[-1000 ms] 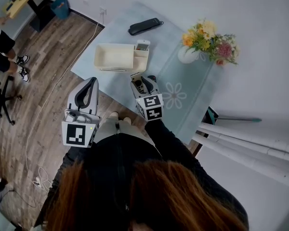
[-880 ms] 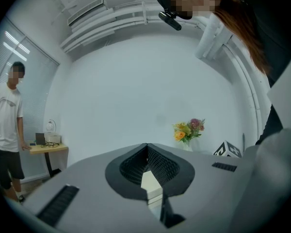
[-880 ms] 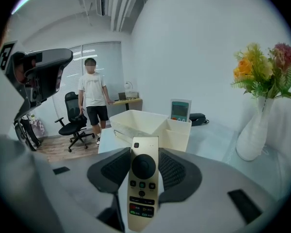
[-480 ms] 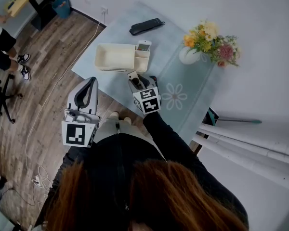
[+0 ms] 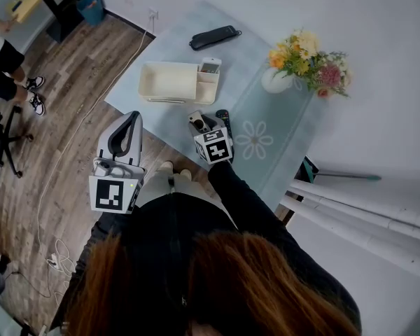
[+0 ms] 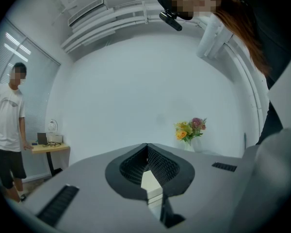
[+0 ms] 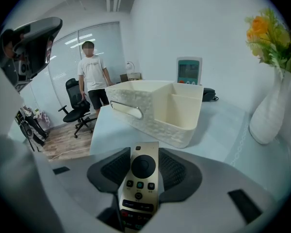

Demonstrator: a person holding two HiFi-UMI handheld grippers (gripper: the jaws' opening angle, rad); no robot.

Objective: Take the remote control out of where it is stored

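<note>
**A:** Gold plastic, sitting lengthwise between the pads of the right gripper (image 7: 144, 169). Pinching the remote control (image 7: 139, 191) by its long edges, buttons facing up.

**B:** Holding it where?

**A:** Hovering over the pale blue cloth (image 5: 266, 117), clear of the cream box (image 5: 169, 82). Finding that box at eleven o'clock from the gripper in the head view, and dead ahead at twelve in the right gripper view.

**B:** Seeing anything inside the box?

**A:** Seeing a white remote (image 5: 210, 66), standing upright in the small end compartment.

**B:** And elsewhere on the cloth?

**A:** Spotting a black case (image 5: 213, 37) at twelve o'clock, beyond the box. Also spotting a white vase (image 5: 273, 81) carrying flowers (image 5: 308, 58) at two o'clock. Noticing a small dark object (image 5: 223, 120) lying just beside the gripper at one o'clock, too hidden for naming.

**B:** Doing what with the left gripper (image 6: 146, 148)?

**A:** Hanging it off the table, at eight o'clock from the right one, over the wood floor (image 5: 77, 103). Pressing its pads together at the tips, gripping nothing.

**B:** Noticing anyone around?

**A:** Catching a person (image 7: 92, 74) in a white shirt and dark shorts, standing at ten o'clock in the right gripper view, just behind an office chair (image 7: 76, 108).
</note>
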